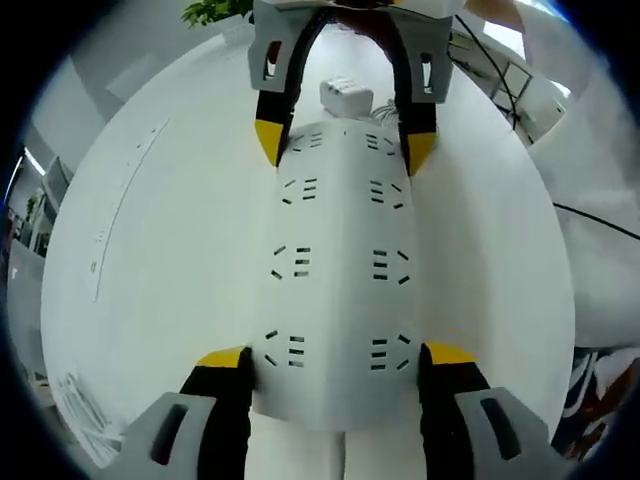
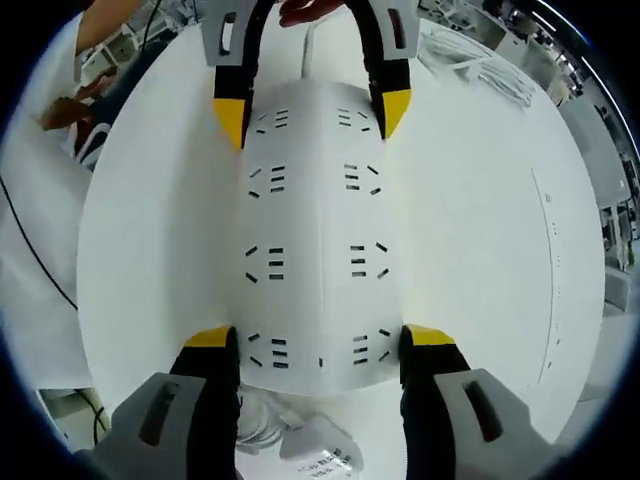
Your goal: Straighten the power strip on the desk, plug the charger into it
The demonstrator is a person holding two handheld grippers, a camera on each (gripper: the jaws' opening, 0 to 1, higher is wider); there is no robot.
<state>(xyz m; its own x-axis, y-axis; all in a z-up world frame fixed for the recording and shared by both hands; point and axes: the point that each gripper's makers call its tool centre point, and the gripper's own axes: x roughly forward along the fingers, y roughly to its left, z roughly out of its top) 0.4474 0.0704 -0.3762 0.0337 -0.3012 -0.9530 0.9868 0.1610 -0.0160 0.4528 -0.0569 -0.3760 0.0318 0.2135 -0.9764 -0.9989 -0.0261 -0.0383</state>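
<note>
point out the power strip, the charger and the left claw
power strip [image 1: 340,290], left gripper view, bare top face between its two socket rows
charger [image 1: 346,94], left gripper view, top of the white block beyond the strip
left claw [image 1: 337,358], left gripper view, midway between its yellow tips

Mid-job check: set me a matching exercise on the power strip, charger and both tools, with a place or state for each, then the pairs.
Column 1:
1. power strip
2. charger
3. left tool
4. right tool

Column 2:
A. clamps the strip's end nearest the charger
B. lies flat on the white desk, sockets up
C. unplugged, on the desk past the strip's end
D. clamps the strip's cord end

Pairs: 1-B, 2-C, 3-D, 4-A
</note>
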